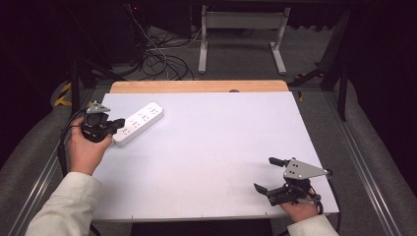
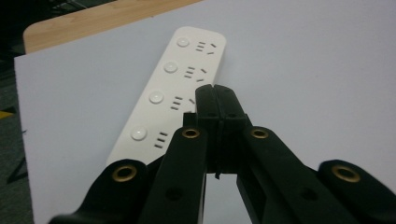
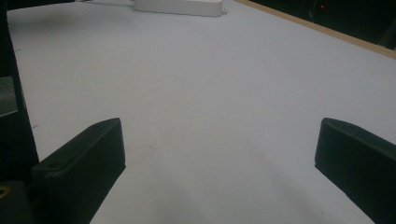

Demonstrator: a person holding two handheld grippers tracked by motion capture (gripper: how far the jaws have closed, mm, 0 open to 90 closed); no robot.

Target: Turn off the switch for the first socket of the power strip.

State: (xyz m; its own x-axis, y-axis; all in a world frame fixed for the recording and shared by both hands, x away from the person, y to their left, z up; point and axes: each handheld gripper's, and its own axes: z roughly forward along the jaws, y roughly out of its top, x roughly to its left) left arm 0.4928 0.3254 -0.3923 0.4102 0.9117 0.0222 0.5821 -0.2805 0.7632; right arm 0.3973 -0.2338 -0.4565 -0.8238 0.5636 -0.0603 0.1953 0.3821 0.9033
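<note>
While right tool (image 1: 266, 173) gapes over white sheet (image 1: 211, 157), left tool (image 2: 215, 92) clenched above power strip (image 2: 170, 93)

Lab-like recording space, white-topped table (image 1: 206, 162), tangled floor cables (image 1: 162, 61), dark surroundings, metal frame (image 1: 241, 22)

A white power strip (image 1: 139, 122) lies on the white table (image 1: 211, 147).

centre: white board (image 1: 211, 147) lying bare, giving open passage | far left: power strip (image 1: 138, 123) lying at a slant, blocking that corner | left gripper (image 1: 117, 127) sitting against the strip's near end | right gripper (image 1: 263, 174) standing at near right edge
</note>
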